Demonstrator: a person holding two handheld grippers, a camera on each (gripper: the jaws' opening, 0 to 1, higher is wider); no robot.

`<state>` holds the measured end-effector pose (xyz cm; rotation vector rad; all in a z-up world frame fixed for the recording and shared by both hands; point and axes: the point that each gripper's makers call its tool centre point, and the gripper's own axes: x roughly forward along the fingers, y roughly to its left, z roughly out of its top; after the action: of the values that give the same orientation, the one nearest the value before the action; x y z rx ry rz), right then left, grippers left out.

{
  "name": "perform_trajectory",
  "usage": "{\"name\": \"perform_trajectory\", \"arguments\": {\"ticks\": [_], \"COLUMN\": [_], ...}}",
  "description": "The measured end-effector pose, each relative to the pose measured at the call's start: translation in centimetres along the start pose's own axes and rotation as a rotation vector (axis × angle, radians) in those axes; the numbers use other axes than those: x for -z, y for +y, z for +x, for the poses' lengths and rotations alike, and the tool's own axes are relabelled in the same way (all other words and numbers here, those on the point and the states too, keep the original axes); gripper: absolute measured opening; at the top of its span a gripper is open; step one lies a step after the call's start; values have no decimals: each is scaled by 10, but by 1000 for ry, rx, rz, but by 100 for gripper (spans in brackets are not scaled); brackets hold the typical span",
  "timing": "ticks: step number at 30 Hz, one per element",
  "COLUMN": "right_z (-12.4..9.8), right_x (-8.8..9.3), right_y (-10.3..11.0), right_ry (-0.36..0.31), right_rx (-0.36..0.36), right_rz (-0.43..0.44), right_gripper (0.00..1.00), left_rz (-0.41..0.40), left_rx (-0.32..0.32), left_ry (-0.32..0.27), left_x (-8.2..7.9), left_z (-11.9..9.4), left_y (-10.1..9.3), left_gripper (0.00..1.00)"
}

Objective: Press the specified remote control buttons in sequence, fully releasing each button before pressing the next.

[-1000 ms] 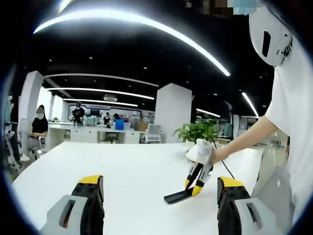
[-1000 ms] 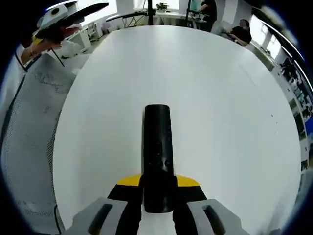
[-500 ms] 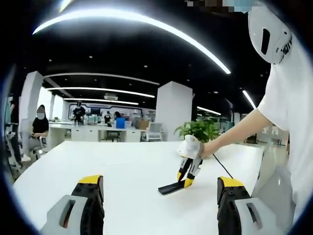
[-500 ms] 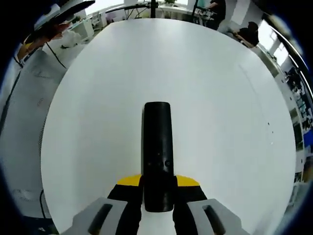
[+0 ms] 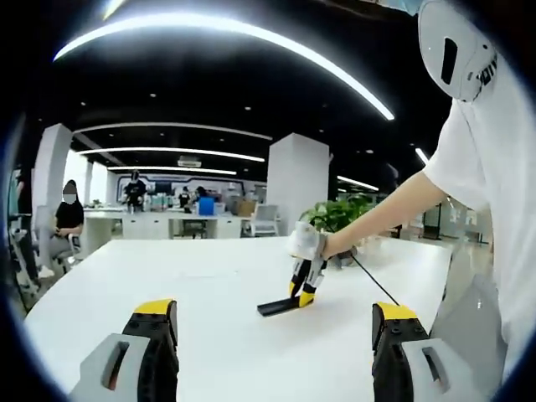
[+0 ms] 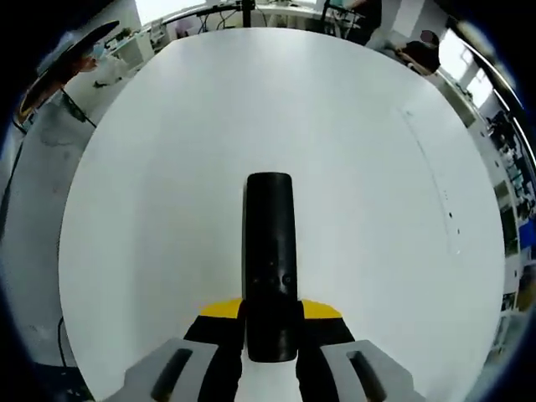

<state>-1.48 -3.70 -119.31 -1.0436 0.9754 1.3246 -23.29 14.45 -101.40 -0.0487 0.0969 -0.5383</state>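
Observation:
A slim black remote (image 6: 270,251) with small buttons near its lower half points away from me, and my right gripper (image 6: 270,325) is shut on its near end, yellow-tipped jaws on either side. In the left gripper view the same right gripper (image 5: 301,283) hangs from a person's hand and holds the remote (image 5: 275,306) low over the white table (image 5: 201,285), its free end pointing left. My left gripper (image 5: 274,313) stands open near the table's front edge, with nothing between its fingers (image 5: 156,311).
The person's bare arm (image 5: 385,208) and white shirt (image 5: 494,176) take up the right side. A potted plant (image 5: 333,214) stands behind the table. A seated person (image 5: 67,219) and office desks lie far back left. The table's rim (image 6: 75,209) curves on the left.
In the left gripper view the right gripper has carried the remote leftward and farther out over the table. The left gripper has stayed open and still.

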Motion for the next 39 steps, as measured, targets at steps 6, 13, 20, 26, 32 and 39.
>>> {"name": "perform_trajectory", "arguments": {"ticks": [6, 13, 20, 26, 32, 39], "right_z": [2, -8, -25, -40, -55, -82], "right_x": [-1, 2, 14, 28, 32, 35], "right_y": [-4, -3, 13, 30, 49, 69], "right_ry": [-5, -130, -319, -448, -548, -644], "right_rx": [-7, 57, 140, 236, 293, 387], "right_rz": [10, 118, 379, 549, 641, 715], "right_gripper": [21, 31, 45, 64, 80, 94], "left_rz": [-6, -17, -24, -22, -14, -22], "left_rx": [-9, -21, -16, -12, -1, 18], "left_ry": [3, -1, 4, 7, 11, 10], "left_x": [-1, -2, 0, 0, 1, 2], "left_z": [-2, -4, 0, 1, 5, 10], "left_y": [4, 7, 5, 5, 3, -3], "left_gripper": [100, 100, 100, 100, 100, 100]}}
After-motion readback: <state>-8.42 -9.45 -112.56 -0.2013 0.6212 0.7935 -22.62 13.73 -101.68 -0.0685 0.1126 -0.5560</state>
